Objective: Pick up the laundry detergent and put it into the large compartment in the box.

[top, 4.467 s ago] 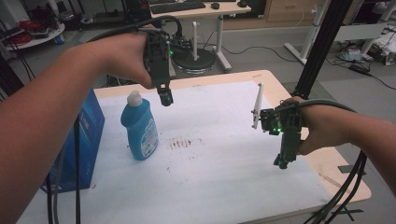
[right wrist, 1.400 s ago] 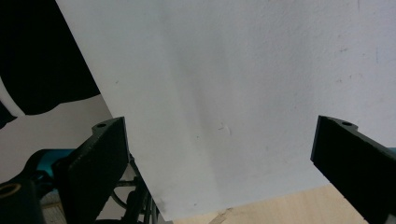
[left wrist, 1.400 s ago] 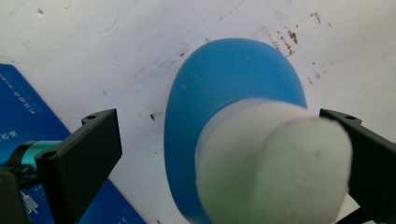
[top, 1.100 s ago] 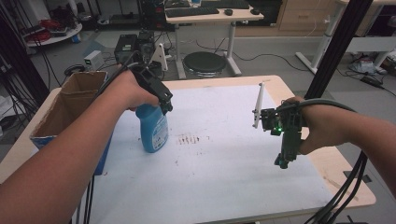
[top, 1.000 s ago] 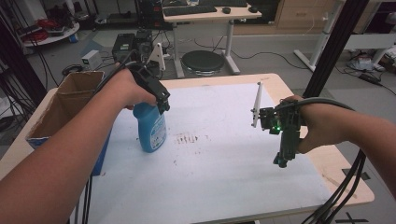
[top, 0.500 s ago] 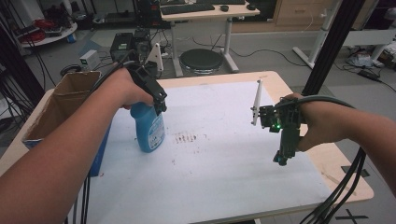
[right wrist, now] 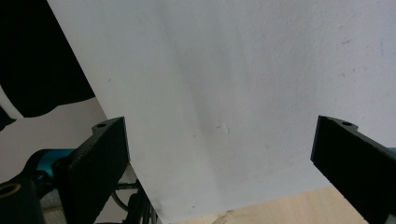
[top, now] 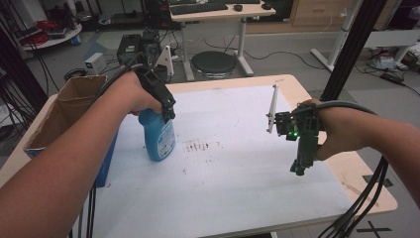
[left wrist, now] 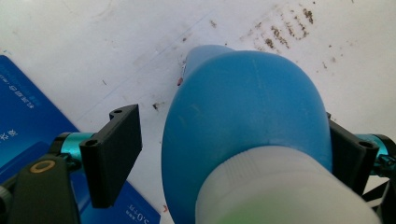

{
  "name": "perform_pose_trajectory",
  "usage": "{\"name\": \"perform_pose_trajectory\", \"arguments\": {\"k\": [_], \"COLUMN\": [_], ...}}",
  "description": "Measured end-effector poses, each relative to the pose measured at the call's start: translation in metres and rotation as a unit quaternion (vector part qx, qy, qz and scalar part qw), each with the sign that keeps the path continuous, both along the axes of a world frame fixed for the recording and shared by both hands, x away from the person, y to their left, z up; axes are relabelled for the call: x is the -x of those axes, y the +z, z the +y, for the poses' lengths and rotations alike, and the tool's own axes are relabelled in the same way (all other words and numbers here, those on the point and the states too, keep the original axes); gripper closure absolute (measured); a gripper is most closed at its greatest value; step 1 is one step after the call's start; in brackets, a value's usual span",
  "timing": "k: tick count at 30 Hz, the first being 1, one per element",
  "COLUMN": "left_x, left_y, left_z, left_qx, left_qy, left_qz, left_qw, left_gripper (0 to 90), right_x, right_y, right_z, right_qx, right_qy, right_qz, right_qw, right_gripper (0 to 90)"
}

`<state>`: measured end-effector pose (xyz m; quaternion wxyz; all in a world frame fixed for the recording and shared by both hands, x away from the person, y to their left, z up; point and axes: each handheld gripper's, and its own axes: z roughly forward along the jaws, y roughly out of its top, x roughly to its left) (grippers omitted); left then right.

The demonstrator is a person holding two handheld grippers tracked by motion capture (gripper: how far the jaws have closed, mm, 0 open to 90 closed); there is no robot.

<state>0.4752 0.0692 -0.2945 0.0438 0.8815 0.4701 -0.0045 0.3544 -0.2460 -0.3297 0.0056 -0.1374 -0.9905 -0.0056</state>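
Since a few seconds ago the left gripper (top: 168,113) has come down from above the table onto the blue bottle (top: 158,139), and its jaws have just been closing around the bottle's shoulder below the white cap (left wrist: 280,191). In the left gripper view one jaw sits against the bottle's side while the other is a little apart from it, so the grip is not yet tight on both sides. The bottle stands upright on the white sheet (top: 233,188) covering the table (top: 297,84), just beside the blue cardboard box (top: 69,114) at the left edge and near a patch of dark smudges (top: 198,146). The right gripper (top: 298,168) hangs above the sheet's right side, well apart from the bottle, pointing down, its jaws wide apart with nothing between them.
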Motion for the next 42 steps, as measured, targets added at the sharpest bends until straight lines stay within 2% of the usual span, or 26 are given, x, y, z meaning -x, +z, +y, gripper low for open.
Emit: {"name": "perform_pose_trajectory", "arguments": {"k": [2, 10, 15, 27, 30, 34, 39, 42], "left_x": [0.0003, 0.0003, 0.0006, 0.0011, 0.0017, 0.0018, 0.0022, 0.0024], "left_y": [0.0000, 0.0005, 0.0002, -0.0003, 0.0000, -0.0003, -0.0008, -0.0014], "left_z": [-0.0005, -0.0024, -0.0028, -0.0035, -0.0039, -0.0031, -0.0051, -0.0067], "left_qx": [-0.001, -0.008, -0.007, -0.006, -0.013, -0.010, -0.008, -0.017], "left_qy": [-0.003, -0.012, -0.008, -0.014, -0.016, -0.013, -0.016, -0.015], "left_qz": [0.003, 0.004, 0.002, 0.011, 0.008, 0.009, 0.013, 0.011], "left_qw": [1.0000, 0.9999, 0.9999, 0.9998, 0.9998, 0.9998, 0.9997, 0.9997], "left_gripper": [20.4, 21.8, 22.0, 31.5, 31.9, 32.1, 37.4, 38.1], "right_x": [0.0003, -0.0009, -0.0007, -0.0014, -0.0015, -0.0014, -0.0012, -0.0015], "right_y": [-0.0006, -0.0016, -0.0015, -0.0015, -0.0021, -0.0036, -0.0032, -0.0031], "right_z": [0.0006, 0.0011, -0.0001, -0.0012, -0.0014, -0.0026, -0.0032, -0.0032], "right_qx": [0.000, 0.001, 0.001, 0.000, 0.002, 0.002, 0.002, 0.002], "right_qy": [-0.003, 0.002, -0.002, -0.001, -0.002, -0.006, -0.006, -0.004], "right_qz": [0.002, 0.003, 0.001, -0.001, -0.001, 0.001, 0.002, 0.001], "right_qw": [1.0000, 1.0000, 1.0000, 1.0000, 1.0000, 1.0000, 1.0000, 1.0000], "right_gripper": [3.5, 3.5, 3.5, 3.5, 3.5, 3.5, 3.5, 3.5]}}
